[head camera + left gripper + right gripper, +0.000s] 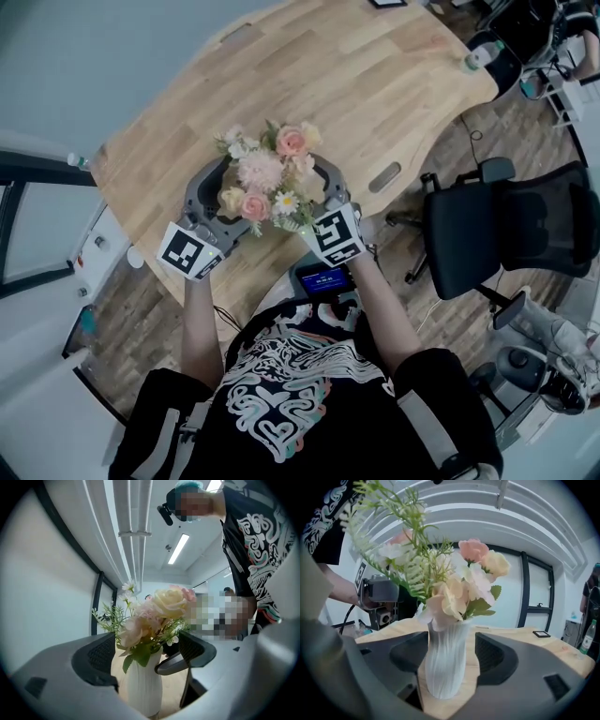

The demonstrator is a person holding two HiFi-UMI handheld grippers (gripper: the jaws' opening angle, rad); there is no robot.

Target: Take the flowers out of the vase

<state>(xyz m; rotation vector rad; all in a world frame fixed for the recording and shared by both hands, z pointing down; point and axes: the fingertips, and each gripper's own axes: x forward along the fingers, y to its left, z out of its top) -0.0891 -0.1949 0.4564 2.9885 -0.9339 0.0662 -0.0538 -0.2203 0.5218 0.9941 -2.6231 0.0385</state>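
Note:
A bouquet of pink, cream and white flowers (267, 178) stands near the wooden table's (356, 84) front edge and hides its vase in the head view. My left gripper (223, 192) and right gripper (319, 195) flank it from either side. In the left gripper view the white ribbed vase (143, 688) stands between the open jaws of the left gripper (147, 656), with the flowers (154, 616) above them. The right gripper view shows the vase (446, 660) between the right gripper's (450, 656) open jaws, with a gap on the right side and the flowers (459, 588) rising above.
A black office chair (511, 230) stands right of the table. A bottle (472, 61) sits at the table's far right edge, seen as a bottle (587, 641) in the right gripper view beside a small black item (541, 633). The table curves inward at my body.

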